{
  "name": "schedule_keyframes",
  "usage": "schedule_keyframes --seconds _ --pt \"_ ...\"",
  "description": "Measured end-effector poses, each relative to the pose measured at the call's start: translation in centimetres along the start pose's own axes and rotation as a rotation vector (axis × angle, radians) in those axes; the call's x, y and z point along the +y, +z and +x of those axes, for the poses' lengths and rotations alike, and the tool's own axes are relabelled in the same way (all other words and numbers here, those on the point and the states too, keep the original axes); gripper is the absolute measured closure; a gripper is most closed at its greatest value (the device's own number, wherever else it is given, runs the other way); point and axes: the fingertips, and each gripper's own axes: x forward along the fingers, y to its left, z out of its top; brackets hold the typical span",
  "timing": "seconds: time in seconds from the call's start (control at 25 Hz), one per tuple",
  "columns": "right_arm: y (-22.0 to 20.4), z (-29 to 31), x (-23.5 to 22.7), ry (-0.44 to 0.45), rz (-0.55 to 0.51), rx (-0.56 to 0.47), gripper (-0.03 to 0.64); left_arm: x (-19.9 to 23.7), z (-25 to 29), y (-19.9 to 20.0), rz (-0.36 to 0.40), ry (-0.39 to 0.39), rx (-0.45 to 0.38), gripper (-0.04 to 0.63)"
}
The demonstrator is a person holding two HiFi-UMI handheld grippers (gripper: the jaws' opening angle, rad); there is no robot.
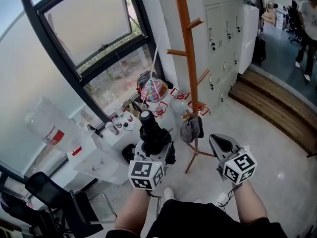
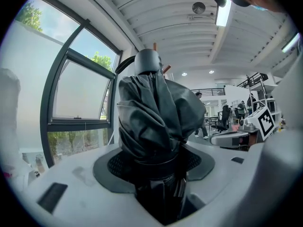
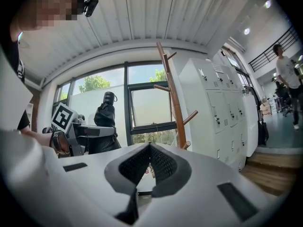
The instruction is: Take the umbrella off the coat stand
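Note:
A folded black umbrella [image 1: 150, 129] stands upright between the jaws of my left gripper [image 1: 153, 148], which is shut on its lower part. In the left gripper view the umbrella [image 2: 156, 117] fills the middle, and the left gripper [image 2: 159, 169] clamps its pleated fabric. The wooden coat stand [image 1: 187, 43] rises just right of it, apart from the umbrella. My right gripper [image 1: 221, 146] hovers near the stand's base, shut and empty. In the right gripper view, beyond the right gripper [image 3: 149, 149], the umbrella [image 3: 105, 117] shows at left and the coat stand [image 3: 173, 98] at centre.
A grey cloth [image 1: 190, 129] hangs low on the stand. A colourful bundle [image 1: 153, 89] and small bottles on a white table [image 1: 106, 138] lie by the window. White lockers [image 1: 223, 33] stand behind, a wooden step [image 1: 277, 108] at right, black chairs [image 1: 49, 197] at lower left, a person [image 1: 308, 24] far right.

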Motion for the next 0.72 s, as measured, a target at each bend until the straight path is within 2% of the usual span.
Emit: schedule_keyframes --seconds 0.24,0.72 --pt "-0.7 0.4 2.3 0.006 0.006 0.014 0.563 -0.6 -2.4 -2.1 -0.014 -0.036 0.041 0.341" --pt "-2.7 0.5 8.5 -0.073 0.008 0.052 0.563 -0.8 -7.1 -5.8 -0.026 -0.199 0.099 0.341"
